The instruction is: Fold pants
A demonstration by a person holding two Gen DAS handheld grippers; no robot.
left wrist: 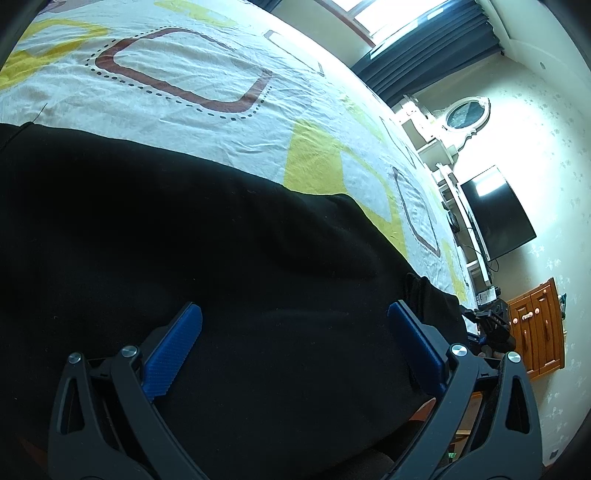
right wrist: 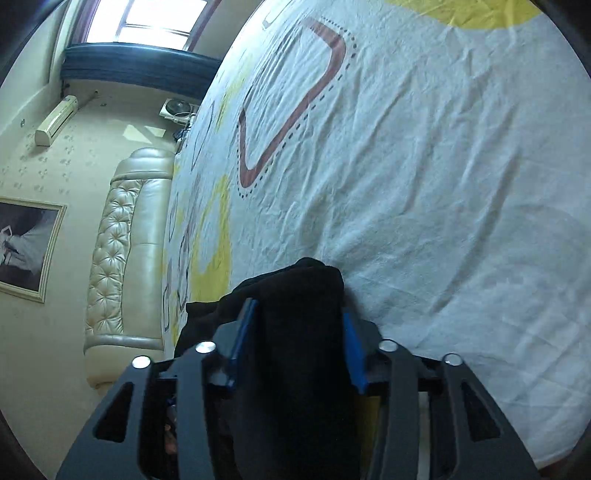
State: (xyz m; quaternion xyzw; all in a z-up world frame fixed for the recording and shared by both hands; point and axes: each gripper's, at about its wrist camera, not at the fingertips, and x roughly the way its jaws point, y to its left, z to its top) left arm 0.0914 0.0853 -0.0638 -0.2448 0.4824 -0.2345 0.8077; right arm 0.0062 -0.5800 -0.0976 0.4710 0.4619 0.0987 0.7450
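One pair of black pants [left wrist: 184,240] lay spread on the bed's patterned sheet [left wrist: 207,122]. In the left wrist view the left claw [left wrist: 295,317] stood released, its blue fingers [left wrist: 173,354] wide apart over the cloth. Only the right wrist view showed the right claw [right wrist: 299,325] clenched on a bunched fold of the pants [right wrist: 303,314], lifted above the sheet [right wrist: 443,184], with a tufted headboard [right wrist: 118,243] beyond.

Window [left wrist: 373,14] glare — fisheye-warped, dark edges.
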